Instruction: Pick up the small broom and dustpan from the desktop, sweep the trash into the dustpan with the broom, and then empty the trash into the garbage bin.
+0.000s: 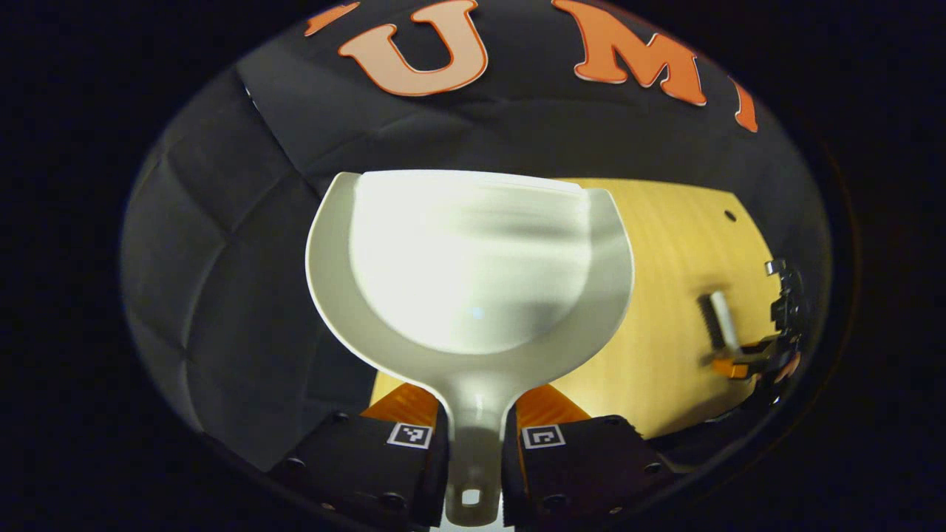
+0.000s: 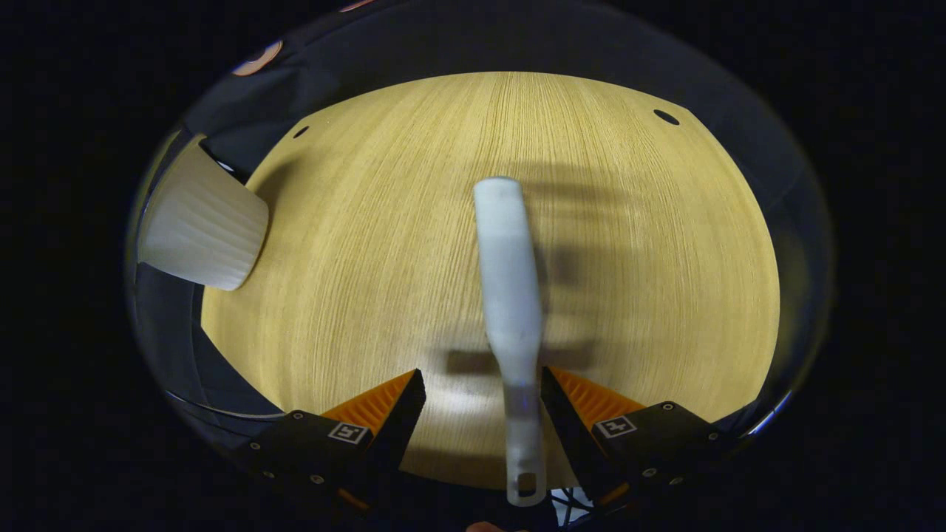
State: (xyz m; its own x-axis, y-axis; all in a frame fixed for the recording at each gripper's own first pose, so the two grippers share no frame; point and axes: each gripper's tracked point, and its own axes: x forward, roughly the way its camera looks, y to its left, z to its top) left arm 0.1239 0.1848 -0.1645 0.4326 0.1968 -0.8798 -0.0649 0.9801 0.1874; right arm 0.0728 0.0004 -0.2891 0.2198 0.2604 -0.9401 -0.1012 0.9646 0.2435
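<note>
While we look over the wooden desktop (image 2: pixel 414 244), we see it lit and bare around the tools. Our left gripper (image 1: pixel 474 443) has both fingers pressed on the handle of the white dustpan (image 1: pixel 473 266), which is raised with its pan facing the booth wall. In the right gripper view, the right gripper (image 2: pixel 484 414) stands wider; the broom (image 2: pixel 510 295) lies between its fingers, but we cannot tell if both touch it. A white ribbed garbage bin (image 2: pixel 203 222) stands at the desk's left edge.
</note>
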